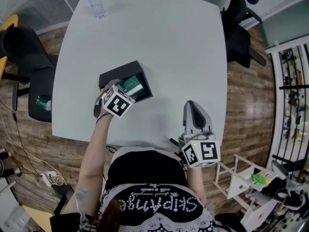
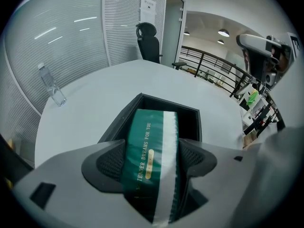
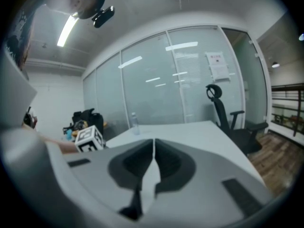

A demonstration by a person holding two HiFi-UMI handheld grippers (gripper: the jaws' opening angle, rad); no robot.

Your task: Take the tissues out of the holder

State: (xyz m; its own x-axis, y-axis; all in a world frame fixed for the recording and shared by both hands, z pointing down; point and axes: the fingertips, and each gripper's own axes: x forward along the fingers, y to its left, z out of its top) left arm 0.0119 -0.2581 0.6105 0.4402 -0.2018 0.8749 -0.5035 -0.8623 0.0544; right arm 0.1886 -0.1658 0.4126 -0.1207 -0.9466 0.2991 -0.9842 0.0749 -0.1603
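A black open-top holder [image 1: 112, 76] sits on the white table [image 1: 159, 42], left of centre. A green tissue pack with a white stripe [image 1: 132, 86] lies in it. My left gripper [image 1: 126, 93] reaches into the holder from the near side. In the left gripper view the jaws are shut on the green tissue pack [image 2: 147, 132], whose far end is still inside the holder [image 2: 190, 117]. My right gripper [image 1: 192, 106] rests near the table's front edge, away from the holder. Its jaws [image 3: 153, 151] are shut with nothing between them.
A clear water bottle [image 1: 95, 3] stands at the table's far left corner. Black office chairs stand at the left [image 1: 29, 57] and at the far right [image 1: 241, 18]. A white rack [image 1: 251, 182] stands on the floor at my right.
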